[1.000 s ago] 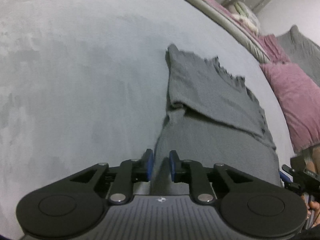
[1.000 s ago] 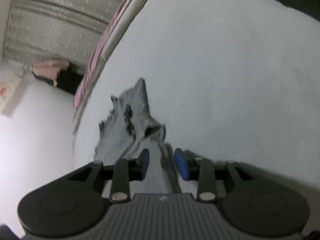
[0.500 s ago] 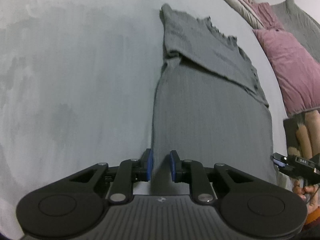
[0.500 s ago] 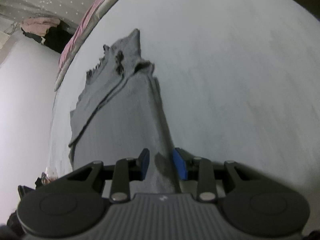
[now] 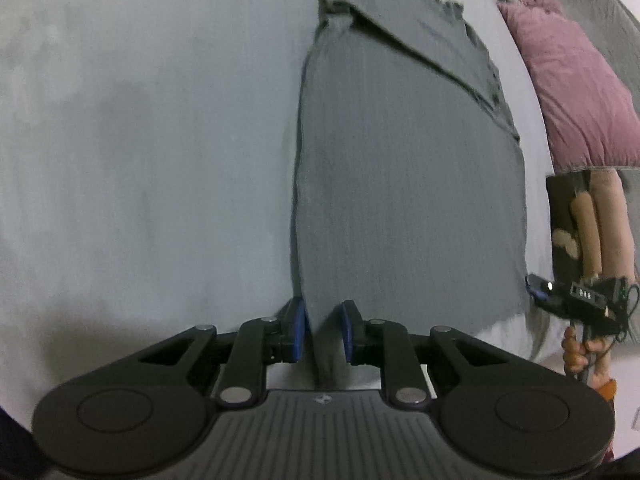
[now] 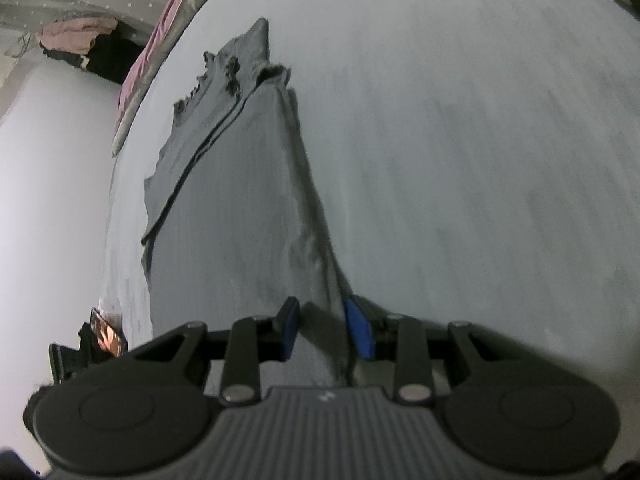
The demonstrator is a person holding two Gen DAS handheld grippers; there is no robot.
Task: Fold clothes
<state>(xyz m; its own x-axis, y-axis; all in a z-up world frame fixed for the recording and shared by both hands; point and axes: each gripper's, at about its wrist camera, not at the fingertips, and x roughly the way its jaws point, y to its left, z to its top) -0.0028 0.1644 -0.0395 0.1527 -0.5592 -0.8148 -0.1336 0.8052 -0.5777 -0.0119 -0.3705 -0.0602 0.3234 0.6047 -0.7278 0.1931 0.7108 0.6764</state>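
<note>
A pale grey bed sheet (image 5: 140, 140) fills most of both views, smooth and flat. On it lies the dark grey ribbed garment (image 5: 408, 168), running from the lower centre of the left wrist frame up to the top edge, where a folded-over flap with a ragged, frayed hem crosses it diagonally; in the right wrist frame the same garment (image 6: 240, 200) narrows to a point in the upper centre. A pink pillow (image 5: 576, 80) sits at the upper right of the left wrist frame, against the sheet's edge. The left gripper (image 5: 323, 334) pinches the garment's near left corner between its blue pads, cloth bunched in the gap. The right gripper (image 6: 325, 333) grips the near right corner the same way, and it shows small at the right edge of the left view, held by a hand (image 5: 580, 354)
</note>
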